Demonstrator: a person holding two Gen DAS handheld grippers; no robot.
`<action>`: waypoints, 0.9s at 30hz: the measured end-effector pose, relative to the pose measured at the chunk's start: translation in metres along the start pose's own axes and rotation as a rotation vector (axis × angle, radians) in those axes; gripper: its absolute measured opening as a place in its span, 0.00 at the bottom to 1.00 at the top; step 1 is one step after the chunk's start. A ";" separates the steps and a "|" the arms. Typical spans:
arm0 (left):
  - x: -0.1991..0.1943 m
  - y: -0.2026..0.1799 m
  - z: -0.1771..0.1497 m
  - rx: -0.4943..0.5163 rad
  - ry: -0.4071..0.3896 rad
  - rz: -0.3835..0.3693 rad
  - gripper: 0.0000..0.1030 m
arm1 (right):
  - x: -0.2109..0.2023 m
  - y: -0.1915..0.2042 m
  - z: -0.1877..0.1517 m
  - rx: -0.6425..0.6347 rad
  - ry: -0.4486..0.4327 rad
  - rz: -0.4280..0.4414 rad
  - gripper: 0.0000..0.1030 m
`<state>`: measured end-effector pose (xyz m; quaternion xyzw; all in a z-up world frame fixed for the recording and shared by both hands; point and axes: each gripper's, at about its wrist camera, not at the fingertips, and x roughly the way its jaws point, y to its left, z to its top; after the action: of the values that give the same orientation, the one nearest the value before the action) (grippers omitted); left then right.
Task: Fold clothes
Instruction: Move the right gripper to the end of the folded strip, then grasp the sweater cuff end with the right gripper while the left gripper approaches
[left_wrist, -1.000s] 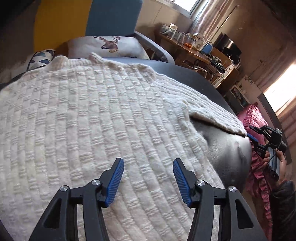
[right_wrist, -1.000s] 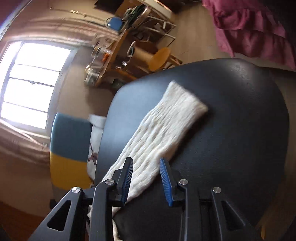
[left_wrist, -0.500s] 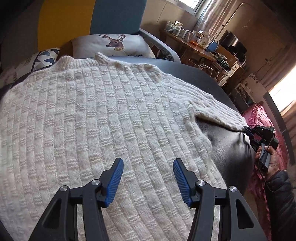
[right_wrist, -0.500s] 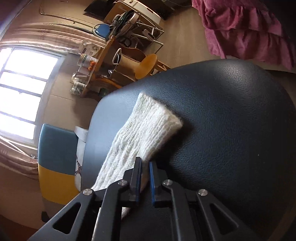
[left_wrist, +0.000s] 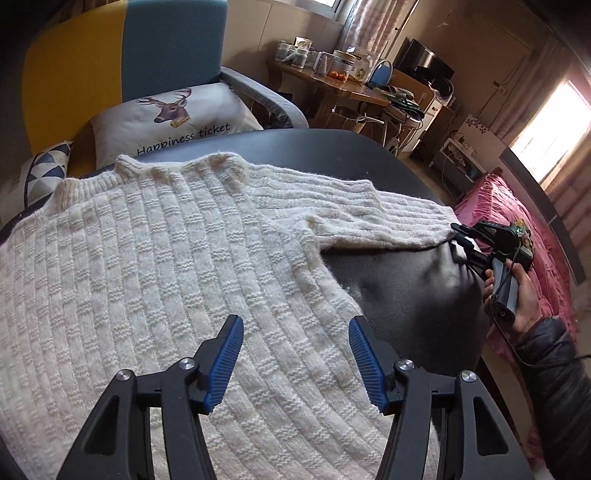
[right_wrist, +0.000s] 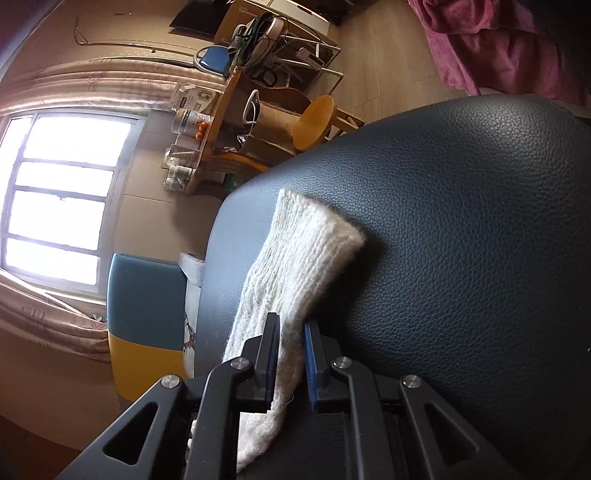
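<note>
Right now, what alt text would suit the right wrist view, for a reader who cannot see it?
The right tool has a cream knitted sweater sleeve between its blue pads, its jaws opening slightly, over a dark leather-look surface. The sleeve's cuff points away from the camera. Behind are a bright window, a cluttered wooden table and a pink cloth.

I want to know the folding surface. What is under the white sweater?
A dark leather-like surface shows beside the white sweater; whatever lies beneath its body is covered.
</note>
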<state>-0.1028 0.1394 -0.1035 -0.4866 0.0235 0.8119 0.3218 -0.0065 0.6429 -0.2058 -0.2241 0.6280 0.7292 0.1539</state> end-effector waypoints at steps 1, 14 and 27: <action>0.001 -0.002 -0.001 0.007 0.004 -0.002 0.59 | 0.000 -0.003 0.002 0.040 0.003 0.006 0.12; 0.029 -0.022 0.056 -0.072 0.086 -0.182 0.59 | 0.018 0.120 -0.089 -0.828 0.024 -0.170 0.06; 0.142 -0.082 0.136 -0.282 0.270 -0.436 0.60 | 0.048 0.112 -0.139 -1.087 0.170 -0.258 0.06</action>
<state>-0.2083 0.3233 -0.1240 -0.6238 -0.1524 0.6465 0.4118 -0.0853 0.4848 -0.1517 -0.4039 0.1399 0.9025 0.0532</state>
